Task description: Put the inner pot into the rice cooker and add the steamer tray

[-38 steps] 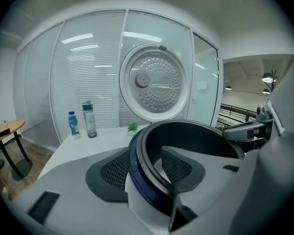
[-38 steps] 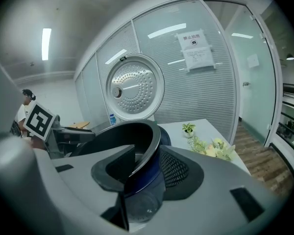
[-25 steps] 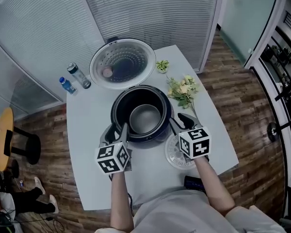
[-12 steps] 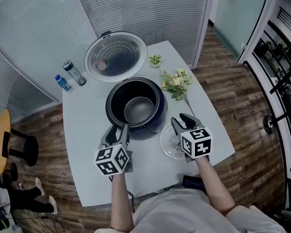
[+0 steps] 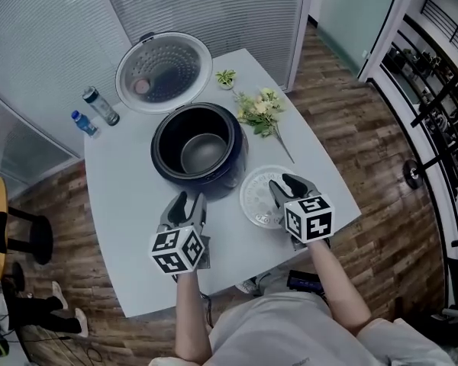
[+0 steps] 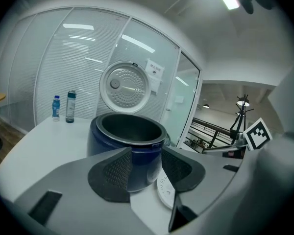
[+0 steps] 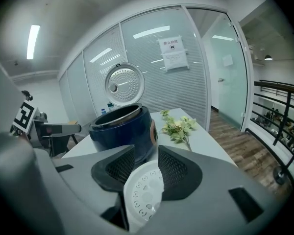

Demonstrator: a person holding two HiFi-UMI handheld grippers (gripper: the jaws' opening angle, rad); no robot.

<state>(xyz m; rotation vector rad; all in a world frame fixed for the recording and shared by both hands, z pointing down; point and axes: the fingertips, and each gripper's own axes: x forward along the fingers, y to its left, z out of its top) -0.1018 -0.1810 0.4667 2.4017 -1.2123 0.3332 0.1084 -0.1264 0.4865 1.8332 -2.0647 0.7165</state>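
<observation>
Two grippers hang over a pale table (image 5: 130,227). In the head view, the dark blue rice cooker (image 5: 221,183) stands mid-table with its lid (image 5: 164,71) thrown back and the metal inner pot (image 5: 204,152) seated inside. The white perforated steamer tray (image 5: 256,197) lies flat just beside it. Two bottles (image 5: 91,111) and a flower sprig (image 5: 261,111) share the table, with a blinded glass wall (image 5: 53,36) behind and a wood floor (image 5: 343,113) around.

In the left gripper view, the left gripper (image 6: 146,151) has its jaws apart and empty, with the cooker beyond them.

In the right gripper view, the right gripper (image 7: 146,149) also has its jaws apart, and the tray shows below the gap, ungripped.

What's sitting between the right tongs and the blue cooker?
The white steamer tray, flat on the table before the right tongs, beside the cooker. Head view shows it.
</observation>
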